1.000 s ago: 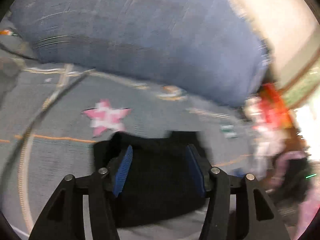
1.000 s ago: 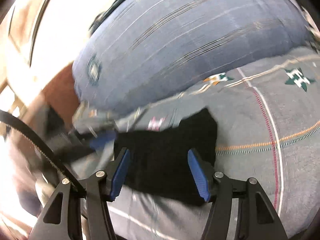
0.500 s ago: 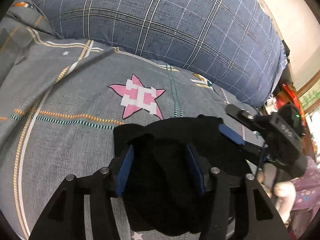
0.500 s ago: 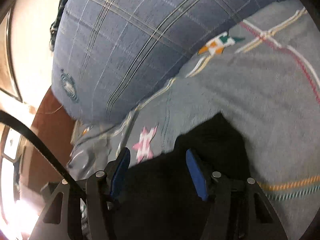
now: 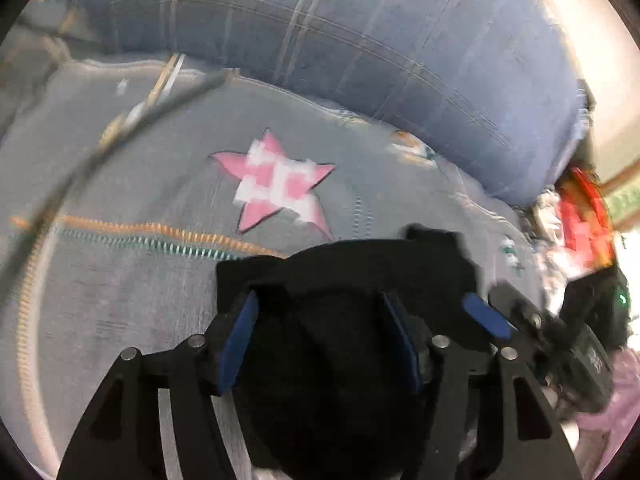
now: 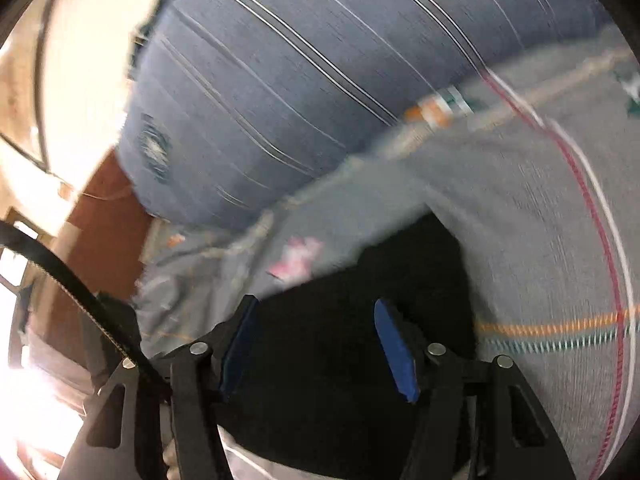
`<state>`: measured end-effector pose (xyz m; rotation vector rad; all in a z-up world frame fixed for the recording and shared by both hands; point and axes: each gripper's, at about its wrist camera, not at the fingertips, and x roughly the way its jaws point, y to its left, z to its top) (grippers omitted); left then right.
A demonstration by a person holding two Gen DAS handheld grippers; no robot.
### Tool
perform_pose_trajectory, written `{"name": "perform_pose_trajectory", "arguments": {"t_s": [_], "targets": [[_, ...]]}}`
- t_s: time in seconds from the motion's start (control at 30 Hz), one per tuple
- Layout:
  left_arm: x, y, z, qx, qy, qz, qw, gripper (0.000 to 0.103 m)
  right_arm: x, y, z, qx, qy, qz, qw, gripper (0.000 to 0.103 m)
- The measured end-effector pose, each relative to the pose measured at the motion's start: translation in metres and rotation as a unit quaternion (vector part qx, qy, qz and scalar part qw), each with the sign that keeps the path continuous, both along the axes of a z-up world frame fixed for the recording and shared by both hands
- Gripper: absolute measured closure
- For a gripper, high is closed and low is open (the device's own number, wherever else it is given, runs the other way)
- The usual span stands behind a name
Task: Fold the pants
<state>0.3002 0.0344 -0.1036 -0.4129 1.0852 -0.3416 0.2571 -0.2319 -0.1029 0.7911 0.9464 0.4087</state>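
Observation:
The black pants [image 5: 360,280] lie bunched in a folded heap on the grey patterned bedspread [image 5: 120,300]. My left gripper [image 5: 320,344] is open, its blue pads on either side of a raised hump of the black cloth. In the right wrist view the pants [image 6: 380,280] fill the lower middle and my right gripper [image 6: 320,344] is open right over them. The right gripper's blue pad also shows in the left wrist view [image 5: 486,318], at the pants' right edge. Both views are motion-blurred.
A big blue plaid pillow [image 5: 360,40] lies along the far side of the bed, also in the right wrist view [image 6: 300,80]. A pink star [image 5: 280,184] is printed just beyond the pants. Red and white clutter [image 5: 580,216] sits past the bed's right edge.
Both grippers have stayed open over the pants. The views have shifted and blurred: the right camera has pulled back and swung, the left one has moved slightly closer to the pants.

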Motion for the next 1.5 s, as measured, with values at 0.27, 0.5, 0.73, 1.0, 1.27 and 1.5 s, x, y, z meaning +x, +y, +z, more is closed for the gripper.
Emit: {"name": "perform_pose_trajectory", "arguments": {"t_s": [0.27,0.5,0.73,1.0,1.27,1.5], "targets": [[-0.025,0.027,0.032,0.001,-0.016,0.019,0.9997,0.038,-0.024,-0.021,0.008,0.033,-0.035,-0.020,0.999,0.037],[-0.124,0.053,0.033,0.010,-0.042,0.086,0.9954,0.037,-0.125,-0.014,-0.005,-0.028,-0.054,-0.041,0.997,0.032],[-0.216,0.032,0.024,0.083,-0.068,0.106,0.9886,0.037,-0.173,0.010,-0.024,-0.213,-0.059,-0.066,0.973,0.032],[-0.253,-0.006,0.038,0.143,-0.105,0.053,0.9826,0.037,-0.176,0.011,-0.027,-0.274,-0.065,-0.089,0.955,0.032],[-0.271,-0.019,0.070,0.152,-0.147,0.051,0.9761,0.036,-0.173,0.027,-0.030,-0.314,-0.072,-0.063,0.944,0.019],[-0.282,-0.011,0.081,0.150,-0.158,0.065,0.9738,0.035,-0.169,0.041,-0.033,-0.348,-0.070,-0.041,0.934,0.007]]}}
